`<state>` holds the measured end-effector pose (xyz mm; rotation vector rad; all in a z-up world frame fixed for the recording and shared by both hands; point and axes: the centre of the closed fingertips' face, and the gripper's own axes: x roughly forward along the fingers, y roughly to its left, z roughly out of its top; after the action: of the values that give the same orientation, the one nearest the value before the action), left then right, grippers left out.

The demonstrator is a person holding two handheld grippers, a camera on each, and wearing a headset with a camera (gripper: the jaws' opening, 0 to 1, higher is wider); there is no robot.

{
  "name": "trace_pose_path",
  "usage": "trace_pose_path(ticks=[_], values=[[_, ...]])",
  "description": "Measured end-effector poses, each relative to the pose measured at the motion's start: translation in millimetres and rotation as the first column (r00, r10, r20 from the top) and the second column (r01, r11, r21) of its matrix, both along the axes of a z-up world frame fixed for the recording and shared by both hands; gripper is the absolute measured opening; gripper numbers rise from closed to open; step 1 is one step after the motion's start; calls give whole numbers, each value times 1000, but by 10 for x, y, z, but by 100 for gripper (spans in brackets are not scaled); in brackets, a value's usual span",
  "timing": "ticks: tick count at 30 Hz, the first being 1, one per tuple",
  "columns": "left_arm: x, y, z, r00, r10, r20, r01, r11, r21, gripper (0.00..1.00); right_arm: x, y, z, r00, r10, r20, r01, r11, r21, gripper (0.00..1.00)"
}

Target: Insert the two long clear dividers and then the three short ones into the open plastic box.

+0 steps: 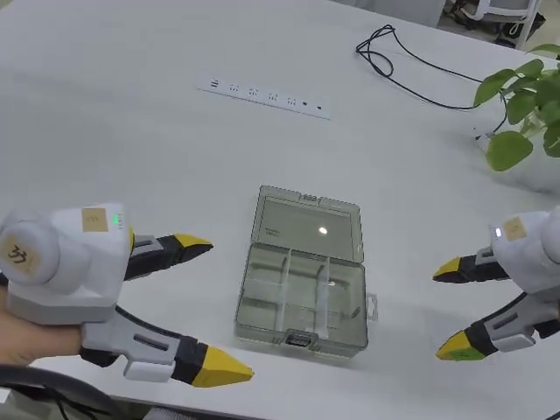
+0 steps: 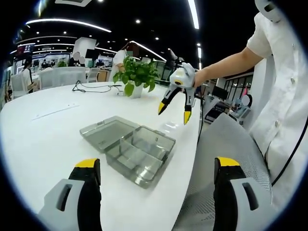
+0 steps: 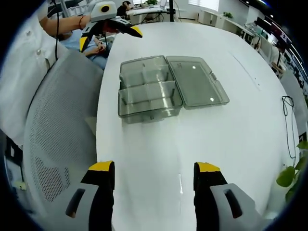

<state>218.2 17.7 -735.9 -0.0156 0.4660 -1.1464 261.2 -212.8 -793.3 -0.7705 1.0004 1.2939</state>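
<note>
The open smoky plastic box (image 1: pixel 298 338) lies near the front edge of the white table, its lid (image 1: pixel 308 223) folded back flat. Clear dividers (image 1: pixel 322 293) stand inside and split it into compartments; how many I cannot tell. My left gripper (image 1: pixel 214 311) hovers open to the left of the box, holding nothing. My right gripper (image 1: pixel 444 312) hovers open to the right, also with nothing in it. In the left gripper view the box (image 2: pixel 126 166) lies ahead of the open left gripper (image 2: pixel 156 163), with the right gripper (image 2: pixel 175 106) beyond. The right gripper view has the box (image 3: pixel 149 113) ahead of the open right gripper (image 3: pixel 154 166), and the left gripper (image 3: pixel 108 33) beyond.
A white power strip (image 1: pixel 262 94) lies at the back of the table (image 1: pixel 131 157). A black cable (image 1: pixel 394 57) loops at the back right beside a green plant (image 1: pixel 525 105). A grey mesh chair (image 3: pixel 57 125) stands at the table's near edge.
</note>
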Motion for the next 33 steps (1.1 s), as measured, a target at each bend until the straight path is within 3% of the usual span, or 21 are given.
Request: trace_pose_path(ticks=[3,13,23,33], values=[[-7,6,-17,1000,-4,-3,4,1000,8,100,42,-156,-184,1000,8,-2,-8,1000,-21,68],[4,33,-72,1000,-8,-8,8,999,39,100,105,-403,-456,997,79,16,-76,990,-117,61],[31,39,-72,1000,-4,-13,5,999,40,100,141,-504,-596,994,111,14,-107,981,-159,53],[30,50,-75,1000,1,-19,0,999,35,100,153,-533,-616,992,121,31,-114,979,-169,44]])
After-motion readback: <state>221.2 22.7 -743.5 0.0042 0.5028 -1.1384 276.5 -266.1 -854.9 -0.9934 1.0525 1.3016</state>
